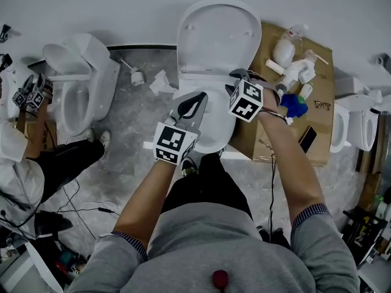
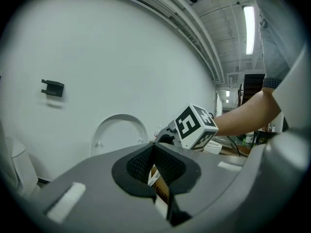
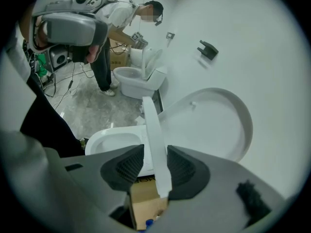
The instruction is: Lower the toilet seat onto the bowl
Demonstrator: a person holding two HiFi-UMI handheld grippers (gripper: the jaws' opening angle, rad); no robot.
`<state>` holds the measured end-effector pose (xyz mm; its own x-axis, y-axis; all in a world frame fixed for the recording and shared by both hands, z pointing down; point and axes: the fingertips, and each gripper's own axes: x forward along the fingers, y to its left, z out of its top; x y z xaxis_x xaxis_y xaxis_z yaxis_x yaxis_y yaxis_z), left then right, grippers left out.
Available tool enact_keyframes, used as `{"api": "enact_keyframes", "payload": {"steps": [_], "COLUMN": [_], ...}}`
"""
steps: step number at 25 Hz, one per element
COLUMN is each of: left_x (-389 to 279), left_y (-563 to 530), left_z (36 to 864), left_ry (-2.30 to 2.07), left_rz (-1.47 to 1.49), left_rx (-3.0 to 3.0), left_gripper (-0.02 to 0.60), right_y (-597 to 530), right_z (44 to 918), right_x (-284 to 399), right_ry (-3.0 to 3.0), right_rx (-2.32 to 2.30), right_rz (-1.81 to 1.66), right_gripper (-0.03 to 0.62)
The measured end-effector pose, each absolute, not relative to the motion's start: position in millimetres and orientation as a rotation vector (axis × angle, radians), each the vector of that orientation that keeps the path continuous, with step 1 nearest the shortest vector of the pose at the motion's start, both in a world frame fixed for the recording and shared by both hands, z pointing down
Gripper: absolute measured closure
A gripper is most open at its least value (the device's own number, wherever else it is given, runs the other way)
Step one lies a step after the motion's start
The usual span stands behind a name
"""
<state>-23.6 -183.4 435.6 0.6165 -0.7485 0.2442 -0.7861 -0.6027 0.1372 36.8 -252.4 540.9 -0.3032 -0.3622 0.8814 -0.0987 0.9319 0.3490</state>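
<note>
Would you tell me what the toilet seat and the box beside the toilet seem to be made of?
Seat: probably plastic; smooth white with a slight sheen, thin and evenly moulded.
Box: cardboard; matt brown, with flat creased flaps.

We see brown cardboard (image 1: 319, 54) on the floor, with white bottles (image 1: 292, 72) and a blue thing (image 1: 294, 105) on it. Another toilet (image 1: 85, 84) stands at the left, a person (image 1: 58, 163) beside it.

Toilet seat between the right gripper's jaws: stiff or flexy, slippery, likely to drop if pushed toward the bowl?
Probably stiff: the toilet seat runs as a straight, unsagging edge through the right gripper. Likely slippery, being smooth glossy white plastic. It stands raised, clear of the bowl and the lid, so a push may let it swing down fast.
</note>
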Motion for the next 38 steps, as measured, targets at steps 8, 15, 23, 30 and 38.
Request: {"api": "enact_keyframes", "payload": {"steps": [8, 15, 23, 30, 38], "left_x": [-26, -23, -20, -17, -15], "left_y": [-169, -154, -135, -113, -93], "left_z": [439, 447, 456, 467, 487], "left_ry": [-1.227, -1.193, -1.161, -1.128, -1.096], "left_rz": [0.232, 0.245, 0.254, 0.264, 0.281], "left_rx": [2.623, 2.632, 2.637, 2.644, 2.623], "left_gripper": [0.574, 0.574, 0.574, 0.574, 0.574], "right_y": [-229, -209, -175, -146, -125], "right_z": [549, 560, 574, 588, 602], "right_x": [37, 39, 41, 40, 41], "right_ry": [-1.867, -1.868, -1.871, -1.867, -1.874], "right_rx": [0.346, 0.357, 0.347, 0.352, 0.374], "right_rz": [-0.255, -0.230, -0.207, -0.199, -0.162], "right_gripper": [0.427, 0.425, 0.425, 0.424, 0.422]}}
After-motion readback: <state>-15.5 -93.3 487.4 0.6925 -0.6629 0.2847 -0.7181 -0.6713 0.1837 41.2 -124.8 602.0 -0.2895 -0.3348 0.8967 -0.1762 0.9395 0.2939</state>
